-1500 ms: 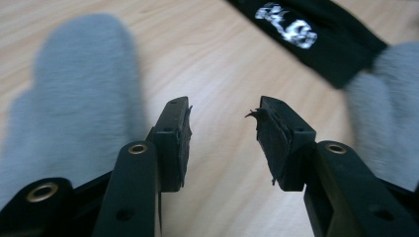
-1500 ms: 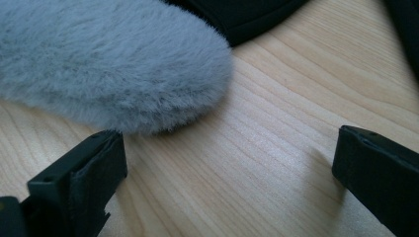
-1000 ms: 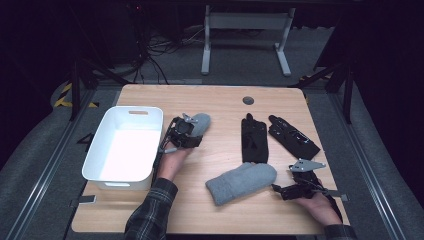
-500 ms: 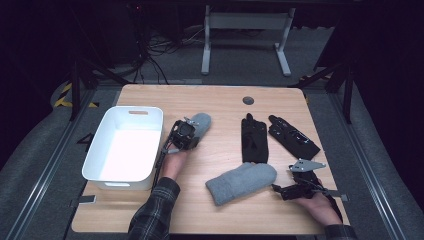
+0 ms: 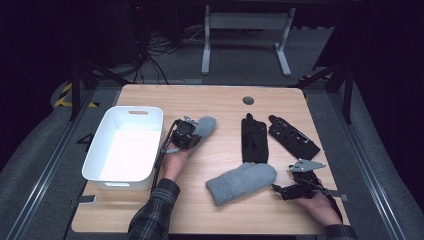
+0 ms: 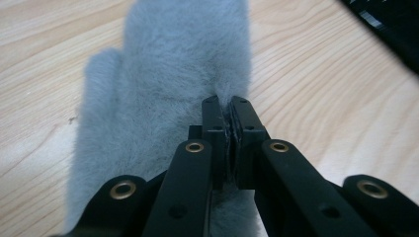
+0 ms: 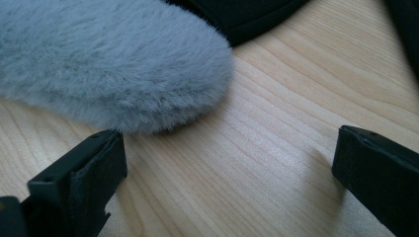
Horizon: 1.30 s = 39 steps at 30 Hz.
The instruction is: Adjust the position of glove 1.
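The wooden counter (image 5: pixel 220 105) carries everything here. At its left side sits a white tub (image 5: pixel 107 172), a deep rectangular bin with a handle slot in its far wall. Near the front edge, just right of the middle, lies a grey fuzzy mitten (image 5: pixel 240 182), flat and slanted, its rounded tip toward the right. Two black gloves lie farther back on the right half: one black glove (image 5: pixel 254 140) points straight away from the person, the other black glove (image 5: pixel 293 136) lies slanted just beside it. A second grey mitten (image 5: pixel 204 126) lies just right of the tub's far corner. The left tongs (image 5: pixel 186 134) rest on this mitten; the jaws have just been closing and now stand clenched, with a pinch of the grey pile caught between the pads, as the left gripper view shows (image 6: pixel 223 111). The right tongs (image 5: pixel 280 190) lie low on the counter just right of the nearer mitten, released, the jaws spread wide with bare wood between them and the mitten's tip (image 7: pixel 123 64) close by one jaw
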{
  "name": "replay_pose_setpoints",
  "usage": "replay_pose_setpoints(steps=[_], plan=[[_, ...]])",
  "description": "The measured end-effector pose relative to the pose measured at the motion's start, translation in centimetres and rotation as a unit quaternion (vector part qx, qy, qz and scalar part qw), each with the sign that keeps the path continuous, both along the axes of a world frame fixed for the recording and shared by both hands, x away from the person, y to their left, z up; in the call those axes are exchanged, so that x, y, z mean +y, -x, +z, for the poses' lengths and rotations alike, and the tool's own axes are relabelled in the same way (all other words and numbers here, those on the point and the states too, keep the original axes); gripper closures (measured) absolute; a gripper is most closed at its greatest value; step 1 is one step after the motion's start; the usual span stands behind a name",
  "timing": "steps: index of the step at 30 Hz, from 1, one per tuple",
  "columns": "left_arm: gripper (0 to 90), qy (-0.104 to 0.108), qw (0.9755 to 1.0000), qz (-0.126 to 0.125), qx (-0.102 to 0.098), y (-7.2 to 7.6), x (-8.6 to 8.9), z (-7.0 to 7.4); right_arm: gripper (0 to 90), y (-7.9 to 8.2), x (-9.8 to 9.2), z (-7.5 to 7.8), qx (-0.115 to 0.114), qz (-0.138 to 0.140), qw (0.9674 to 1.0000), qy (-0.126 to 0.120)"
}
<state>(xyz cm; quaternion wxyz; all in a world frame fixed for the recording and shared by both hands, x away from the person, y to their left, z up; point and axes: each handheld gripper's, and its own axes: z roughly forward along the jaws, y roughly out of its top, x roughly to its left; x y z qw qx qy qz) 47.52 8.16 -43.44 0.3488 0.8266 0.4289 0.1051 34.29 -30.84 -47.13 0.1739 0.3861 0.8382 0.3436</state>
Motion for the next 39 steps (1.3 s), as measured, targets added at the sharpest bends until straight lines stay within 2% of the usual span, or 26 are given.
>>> replay_pose_setpoints(steps=[10, 13, 16, 20, 25, 33, 39], plan=[[87.4, 0.042, 0.9987, -0.028, -0.007, 1.1, 0.5, 2.1, 0.7, 0.0, 0.0, 0.0, 0.0, 0.0, 1.0, 0.0], [87.5, 0.055, 0.9972, -0.05, -0.011, 1.6, 0.6, 3.1, 0.7, 0.0, 0.0, 0.0, 0.0, 0.0, 1.0, 0.0], [87.5, 0.066, 0.9961, -0.058, -0.012, 1.8, 0.7, 3.6, 0.7, 0.0, 0.0, 0.0, 0.0, 0.0, 1.0, 0.0], [87.6, 0.069, 0.9943, -0.08, -0.019, 2.4, 0.4, 4.6, 0.7, 0.0, 0.0, 0.0, 0.0, 0.0, 1.0, 0.0], [87.6, 0.074, 0.9907, -0.112, -0.023, 3.3, -0.5, 5.7, 0.7, 0.0, 0.0, 0.0, 0.0, 0.0, 1.0, 0.0], [87.7, 0.08, 0.9872, -0.135, -0.028, 4.5, -1.8, 6.8, 0.7, 0.0, 0.0, 0.0, 0.0, 0.0, 1.0, 0.0], [87.7, 0.075, 0.9849, -0.155, -0.016, 5.9, -3.2, 7.2, 0.7, 0.0, 0.0, 0.0, 0.0, 0.0, 1.0, 0.0]])
